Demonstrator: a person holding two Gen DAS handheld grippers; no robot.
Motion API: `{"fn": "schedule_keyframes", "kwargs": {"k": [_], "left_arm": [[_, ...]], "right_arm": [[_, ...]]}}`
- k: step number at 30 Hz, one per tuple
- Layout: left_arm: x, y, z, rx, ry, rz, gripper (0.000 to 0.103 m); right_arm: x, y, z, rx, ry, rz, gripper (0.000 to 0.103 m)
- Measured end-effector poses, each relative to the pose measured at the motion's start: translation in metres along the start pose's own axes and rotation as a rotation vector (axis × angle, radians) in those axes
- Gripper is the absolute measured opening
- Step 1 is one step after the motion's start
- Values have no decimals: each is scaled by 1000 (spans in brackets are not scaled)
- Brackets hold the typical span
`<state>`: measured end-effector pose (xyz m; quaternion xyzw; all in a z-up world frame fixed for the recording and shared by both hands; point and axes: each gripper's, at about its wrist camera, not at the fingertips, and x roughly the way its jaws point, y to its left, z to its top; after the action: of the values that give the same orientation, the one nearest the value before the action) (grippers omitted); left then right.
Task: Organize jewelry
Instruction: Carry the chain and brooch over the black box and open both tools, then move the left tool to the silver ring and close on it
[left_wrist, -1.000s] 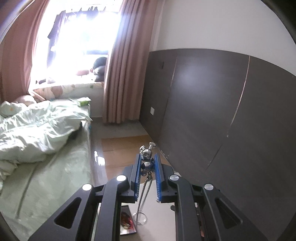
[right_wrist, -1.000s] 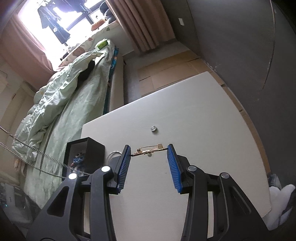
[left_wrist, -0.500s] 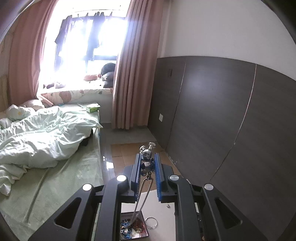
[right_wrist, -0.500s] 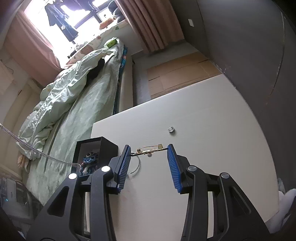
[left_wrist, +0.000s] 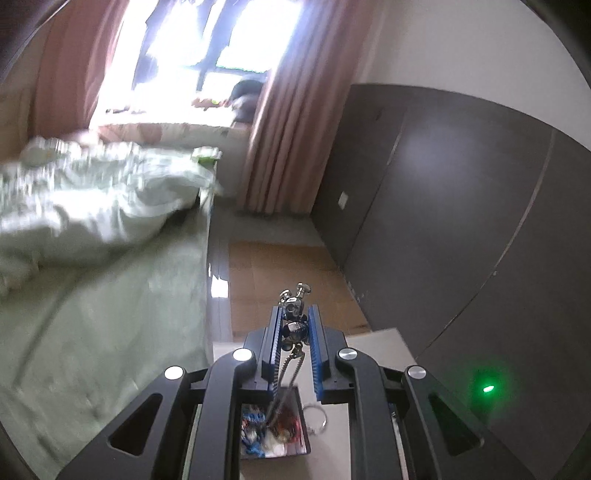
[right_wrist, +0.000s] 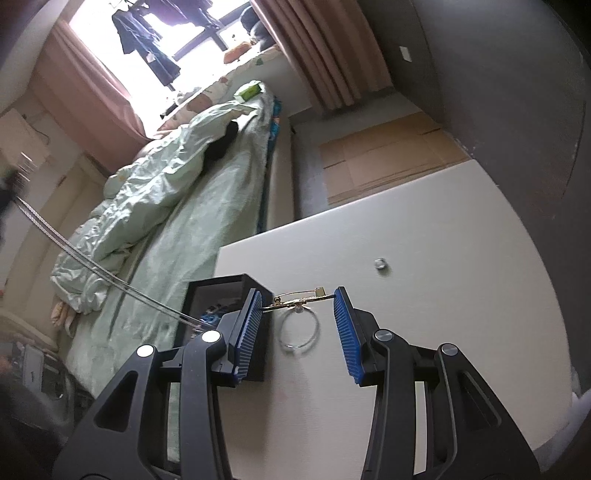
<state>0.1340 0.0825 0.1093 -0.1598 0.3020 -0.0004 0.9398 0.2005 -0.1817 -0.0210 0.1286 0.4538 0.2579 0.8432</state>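
Two grippers each hold jewelry: the left gripper (left_wrist: 294, 325) has narrow jaws pinching a charm necklace (left_wrist: 294, 319) whose chain hangs into the black box (right_wrist: 218, 295) on the table (right_wrist: 443, 295), so lowering it in comes next, while the right gripper (right_wrist: 298, 317) clamps a gold pin (right_wrist: 299, 298).

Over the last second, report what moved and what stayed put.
The left gripper came down with the charm necklace clamped in it, so the black jewelry box and silver ring on the white table now show below its hanging chain. The right gripper shifted slightly; the box shows more fully beside it. Unchanged: both grips, the right on the gold bar piece, and the small silver bead.
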Motion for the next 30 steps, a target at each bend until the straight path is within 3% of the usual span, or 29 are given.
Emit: {"fn": "schedule_keyframes", "kwargs": {"k": [6,14,15,17,18,24,30], "left_arm": [[50,30,-51,-101,115,-45,12],[85,44,-86,-104,234,-23,14],[86,46,-88,-103,242,-9,16],[88,53,-92,-123,260,19,47],[87,55,-93,-129,258,17,51],[79,68,-88,-141,242,-2,51],[69,81,-78,-178,201,-12,70]], "right_arm": [[1,11,-3,4,-5,61,41],[15,38,-10,-11,-4,127,41],[19,42,-11,-13,0,134,41],[25,47,-13,-20,6,140,42],[29,51,-14,-25,10,137,42],[50,64,-19,-45,43,124,41],[67,78,-25,-88,81,123,43]]}}
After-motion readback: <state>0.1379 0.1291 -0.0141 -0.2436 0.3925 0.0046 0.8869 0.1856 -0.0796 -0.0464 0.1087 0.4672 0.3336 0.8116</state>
